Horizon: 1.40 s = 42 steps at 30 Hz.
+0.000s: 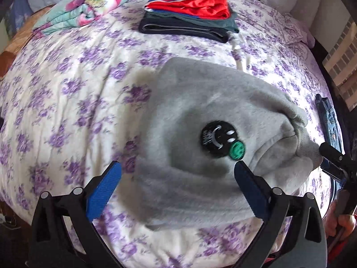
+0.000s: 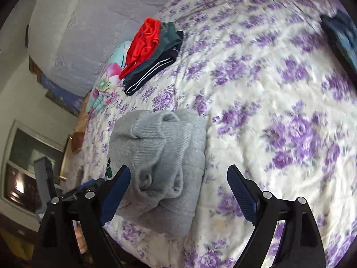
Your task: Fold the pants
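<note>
The grey pants lie folded in a bundle near the bed's near edge. Left gripper hangs above them, jaws spread wide, holding nothing. Right gripper is likewise wide and empty beside the bundle's cuff end. A folded stack sits far back; open quilt lies between.

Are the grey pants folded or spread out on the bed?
Folded. The grey pants lie on the bed as a compact, layered bundle, ribbed cuffs tucked on top.
</note>
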Motion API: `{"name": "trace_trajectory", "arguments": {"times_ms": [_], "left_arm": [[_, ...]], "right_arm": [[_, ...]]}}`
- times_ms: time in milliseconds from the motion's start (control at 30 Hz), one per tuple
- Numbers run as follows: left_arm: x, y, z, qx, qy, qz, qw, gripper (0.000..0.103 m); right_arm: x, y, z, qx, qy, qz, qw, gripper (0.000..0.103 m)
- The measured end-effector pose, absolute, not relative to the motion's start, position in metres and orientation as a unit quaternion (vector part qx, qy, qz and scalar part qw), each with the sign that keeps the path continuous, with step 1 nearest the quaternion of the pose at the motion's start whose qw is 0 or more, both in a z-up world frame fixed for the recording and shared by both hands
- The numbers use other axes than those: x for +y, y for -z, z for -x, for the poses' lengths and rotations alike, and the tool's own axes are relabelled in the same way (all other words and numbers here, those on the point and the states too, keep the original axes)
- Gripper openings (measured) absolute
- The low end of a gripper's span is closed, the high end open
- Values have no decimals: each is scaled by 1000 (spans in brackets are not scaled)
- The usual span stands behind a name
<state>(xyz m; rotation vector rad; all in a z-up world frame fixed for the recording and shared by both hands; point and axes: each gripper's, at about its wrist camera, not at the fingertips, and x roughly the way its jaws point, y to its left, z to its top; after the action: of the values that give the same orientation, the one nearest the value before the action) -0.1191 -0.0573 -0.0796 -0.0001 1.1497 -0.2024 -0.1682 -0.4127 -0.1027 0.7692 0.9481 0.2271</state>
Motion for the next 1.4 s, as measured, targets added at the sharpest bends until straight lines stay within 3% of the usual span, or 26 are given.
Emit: {"name": "trace_trajectory", "arguments": {"times_ms": [200, 300, 400, 633, 1133, 1300, 1400], "left_arm": [[9, 107, 126, 591, 91, 209, 774, 98], [18, 118, 118, 595, 111, 259, 753, 98], [9, 121, 103, 595, 135, 234, 757, 98], [-29, 144, 63, 619, 190, 168, 743, 99], [-78, 113, 92, 540, 243, -22, 806, 98], [-79, 117, 85, 539, 234, -5, 809, 99], [-83, 112, 90, 526, 225, -30, 819, 98]], "right_arm": [[-410, 122, 151, 456, -161, -414, 771, 91], [-394, 136, 133, 474, -167, -423, 754, 94], [-381, 146, 123, 484, -152, -410, 758, 100], [-370, 144, 121, 477, -139, -382, 779, 100], [-377, 145, 112, 507, -115, -396, 757, 100], [-371, 142, 106, 528, -114, -368, 757, 100], [-364, 136, 110, 524, -112, -343, 771, 92]]}}
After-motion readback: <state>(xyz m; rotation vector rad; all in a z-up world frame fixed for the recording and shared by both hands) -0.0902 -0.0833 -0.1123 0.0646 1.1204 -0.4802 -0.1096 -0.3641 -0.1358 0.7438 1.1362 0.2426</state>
